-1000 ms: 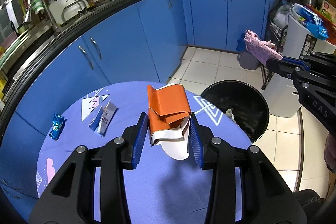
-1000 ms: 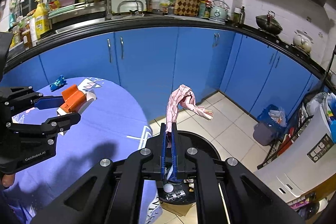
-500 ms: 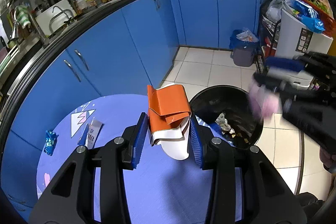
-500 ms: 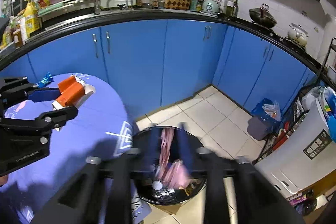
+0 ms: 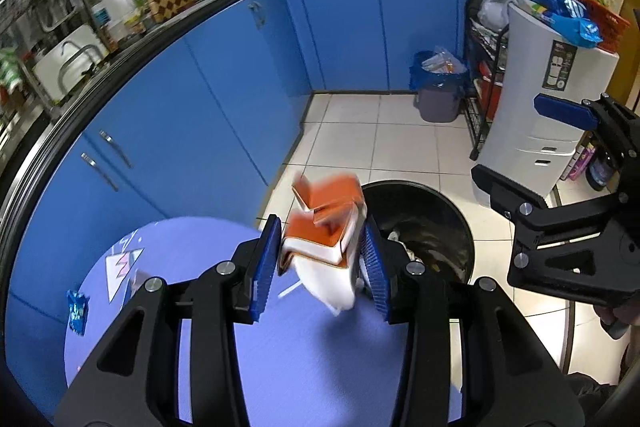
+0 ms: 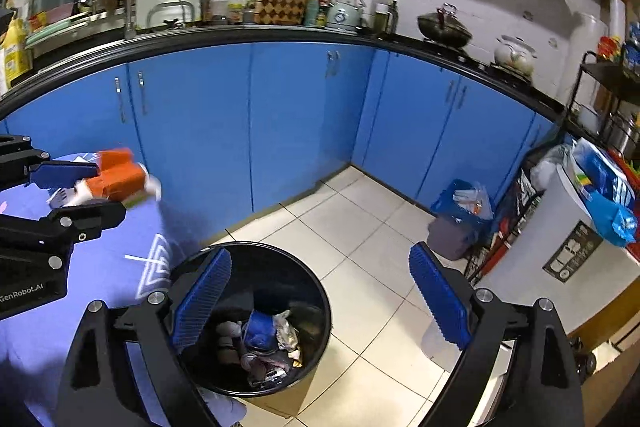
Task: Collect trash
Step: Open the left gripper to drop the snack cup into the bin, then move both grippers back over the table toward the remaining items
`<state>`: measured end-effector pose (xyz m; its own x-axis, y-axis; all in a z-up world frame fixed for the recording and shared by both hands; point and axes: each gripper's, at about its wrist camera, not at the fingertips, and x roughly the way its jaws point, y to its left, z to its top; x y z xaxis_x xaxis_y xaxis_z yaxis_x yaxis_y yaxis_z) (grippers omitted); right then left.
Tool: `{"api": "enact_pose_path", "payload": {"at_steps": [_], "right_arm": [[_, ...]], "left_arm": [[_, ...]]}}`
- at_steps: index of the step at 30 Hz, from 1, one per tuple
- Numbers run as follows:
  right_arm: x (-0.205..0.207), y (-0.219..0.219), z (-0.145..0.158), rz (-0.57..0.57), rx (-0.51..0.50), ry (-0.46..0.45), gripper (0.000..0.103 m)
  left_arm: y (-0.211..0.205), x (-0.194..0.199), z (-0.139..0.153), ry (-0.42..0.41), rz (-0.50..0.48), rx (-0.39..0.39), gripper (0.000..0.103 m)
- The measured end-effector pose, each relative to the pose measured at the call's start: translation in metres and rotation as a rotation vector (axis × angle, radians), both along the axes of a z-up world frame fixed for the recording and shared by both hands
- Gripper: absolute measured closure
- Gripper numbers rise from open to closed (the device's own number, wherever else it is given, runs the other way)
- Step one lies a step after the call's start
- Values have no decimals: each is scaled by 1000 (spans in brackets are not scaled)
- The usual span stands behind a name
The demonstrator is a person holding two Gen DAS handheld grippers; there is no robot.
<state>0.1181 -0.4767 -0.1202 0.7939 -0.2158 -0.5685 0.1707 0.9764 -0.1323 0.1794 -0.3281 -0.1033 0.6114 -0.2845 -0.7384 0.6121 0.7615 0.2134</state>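
Left tool (image 5: 322,263) is clamped on an orange-and-white carton (image 5: 324,239), blue pads (image 5: 266,263) pressing both its sides. Carton is motion-blurred, orange folded end pointing away from the tool, white end toward it. It's held above the edge of the purple worktop (image 5: 304,359), just beside the black trash bin (image 5: 436,203); carton's far end overlaps the bin rim in the left wrist view.

Right tool (image 6: 320,295) is spread wide with nothing between its pads (image 6: 202,297), hovering directly over the bin (image 6: 280,267). Bin stands on the tiled floor (image 6: 360,227), touching or just beside the worktop edge, can't tell which. Inside the bin: mixed rubbish, including something blue, foil wrappers, and a pinkish scrap (image 6: 272,361) near the bottom.

On the worktop, well away from the bin: a small blue wrapper (image 5: 76,311) near the far-left edge, and a blurred pale packet (image 5: 136,281) between it and the left tool.

From the right wrist view, the left tool (image 6: 90,187) with the carton (image 6: 118,181) sits up and left of the bin.
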Motion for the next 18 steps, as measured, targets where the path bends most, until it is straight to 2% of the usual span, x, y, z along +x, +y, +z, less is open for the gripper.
{"api": "enact_pose_path", "payload": {"at_steps": [4,5,7,8,9,18], "right_arm": [[0,-12,-4,-24,12,12,15],[0,-14,-5,-29,11,15,15],[-1,-18,-6,-34,8,17,15],[-1,-19,-7,-38,8,17,15],[-1,-21,-7,-39,10,18,15],[13,-6,-8,-1,50,24,15]], "left_arm": [[-18,5,0,-10,-22,2,60],[-20,7,0,-10,-22,2,57],[-25,12,0,-14,-16,3,40],[-26,14,1,-13,-17,-4,27],[-27,14,1,-16,-16,-12,18],[-14,20,4,-24,11,-21,16]]}}
